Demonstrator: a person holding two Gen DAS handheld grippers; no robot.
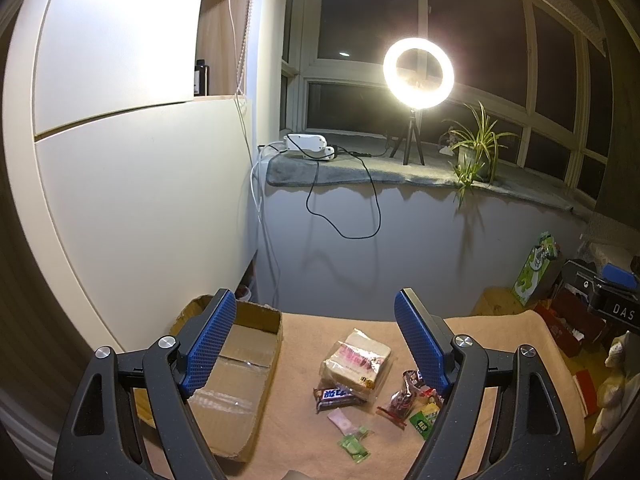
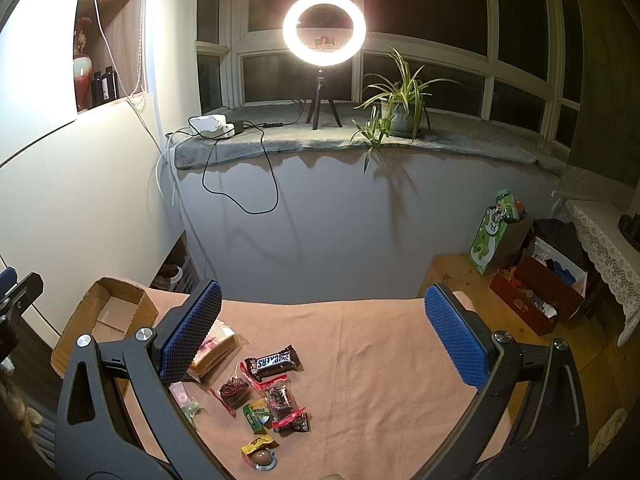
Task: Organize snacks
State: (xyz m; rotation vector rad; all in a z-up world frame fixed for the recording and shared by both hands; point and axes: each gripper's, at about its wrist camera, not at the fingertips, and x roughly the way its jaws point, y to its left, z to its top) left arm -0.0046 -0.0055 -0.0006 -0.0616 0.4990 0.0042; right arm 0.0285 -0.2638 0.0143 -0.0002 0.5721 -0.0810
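Observation:
Snacks lie on a tan cloth-covered table [image 2: 380,344]: a Snickers bar [image 2: 272,363] [image 1: 335,396], a wrapped bread slice [image 1: 356,360] [image 2: 214,348], red-wrapped dark sweets [image 2: 236,394] [image 1: 402,402], green packets [image 2: 256,414] [image 1: 354,446], a pink packet [image 1: 340,420] and a yellow packet with a round chocolate [image 2: 260,454]. An open, empty cardboard box [image 1: 240,372] [image 2: 108,316] sits at the table's left. My left gripper [image 1: 316,344] is open above the box edge and snacks. My right gripper [image 2: 324,336] is open above the snacks.
A lit ring light [image 2: 324,30] on a tripod, a potted plant [image 2: 400,100] and a white device with cables [image 2: 210,125] stand on the window ledge behind. Boxes and a green bag [image 2: 496,236] sit on the floor at right. A white cabinet [image 1: 120,160] stands left.

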